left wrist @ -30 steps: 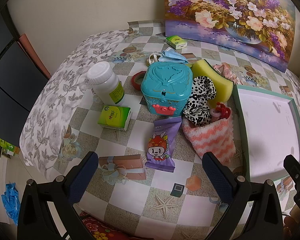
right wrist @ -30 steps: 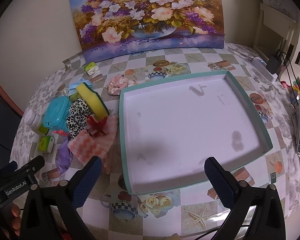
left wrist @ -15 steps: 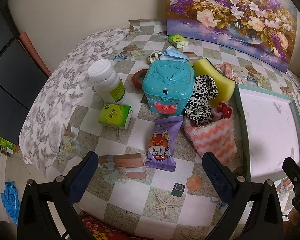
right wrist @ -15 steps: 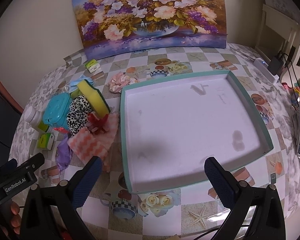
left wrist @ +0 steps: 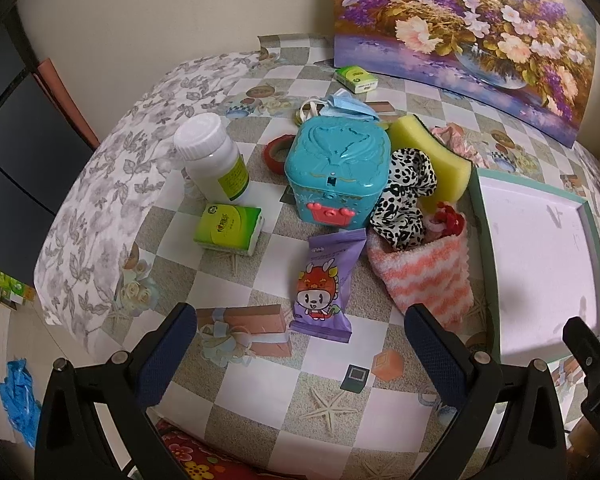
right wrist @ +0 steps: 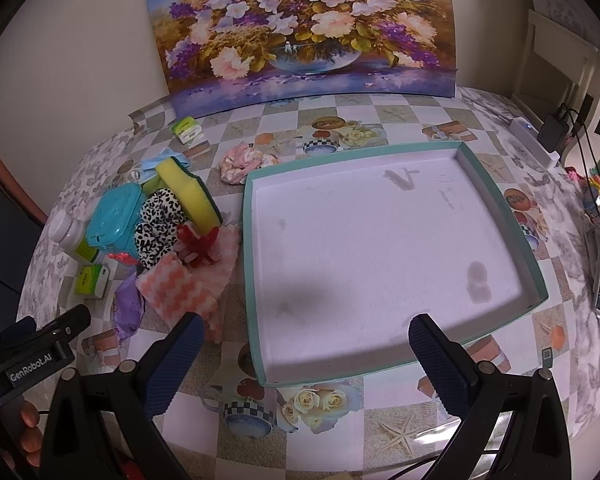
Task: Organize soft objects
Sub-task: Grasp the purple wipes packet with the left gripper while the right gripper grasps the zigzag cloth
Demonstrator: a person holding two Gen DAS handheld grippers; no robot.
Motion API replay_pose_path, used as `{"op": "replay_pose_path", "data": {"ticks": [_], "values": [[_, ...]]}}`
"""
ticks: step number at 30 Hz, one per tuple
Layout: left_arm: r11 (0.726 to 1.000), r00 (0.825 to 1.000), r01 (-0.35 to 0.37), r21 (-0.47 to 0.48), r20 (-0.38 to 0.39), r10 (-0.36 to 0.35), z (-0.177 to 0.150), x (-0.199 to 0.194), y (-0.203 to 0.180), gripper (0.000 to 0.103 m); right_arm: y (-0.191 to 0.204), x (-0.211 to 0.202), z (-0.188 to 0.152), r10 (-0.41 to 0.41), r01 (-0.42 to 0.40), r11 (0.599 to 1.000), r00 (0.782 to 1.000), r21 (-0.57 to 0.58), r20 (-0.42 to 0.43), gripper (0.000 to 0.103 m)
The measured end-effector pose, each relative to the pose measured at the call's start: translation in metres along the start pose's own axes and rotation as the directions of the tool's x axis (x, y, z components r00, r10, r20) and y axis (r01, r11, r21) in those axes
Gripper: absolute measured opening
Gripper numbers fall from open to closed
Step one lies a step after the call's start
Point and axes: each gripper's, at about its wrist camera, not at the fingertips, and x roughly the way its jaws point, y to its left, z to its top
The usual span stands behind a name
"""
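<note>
Nothing is sorted yet: the tray (right wrist: pixel 256 280) holds nothing. Both the left gripper (left wrist: pixel 300 344) and right gripper (right wrist: pixel 306 344) hover with jaws apart. The striped sock (left wrist: pixel 424 276) lies just left of the tray, the likely first pick.

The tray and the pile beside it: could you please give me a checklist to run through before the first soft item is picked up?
1. Left claw open and holding nothing: ok.
2. Right claw open and holding nothing: ok.
3. Tray has nothing in it: ok.
4. Striped sock reachable from the near side: ok, though the red clip lies on its far end.
5. Leopard scrunchie free to lift: cannot tell; it presses against the teal box and the sponge.
6. Pink scrunchie lies apart from the pile: ok.
</note>
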Motion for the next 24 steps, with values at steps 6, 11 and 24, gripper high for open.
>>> {"op": "replay_pose_path", "data": {"ticks": [6, 11, 24], "values": [[0.996, 0.999, 0.024, -0.091, -0.026, -0.027, 0.005, 0.013, 0.022, 0.103, 0.014, 0.005, 0.000, 0.037, -0.037, 0.998, 0.999, -0.043, 0.009, 0.103], [0.968, 0.992, 0.109, -0.225, -0.034, -0.119, 0.008, 0.027, 0.050, 0.103, 0.036, 0.022, 0.003, 0.121, -0.123, 0.990, 0.992, -0.073, -0.031, 0.103], [0.981, 0.977, 0.106, -0.164, -0.165, -0.134, 0.017, 0.071, 0.028, 0.103, 0.083, 0.066, -0.004, 0.093, -0.122, 0.967, 0.987, -0.224, -0.134, 0.103]]}}
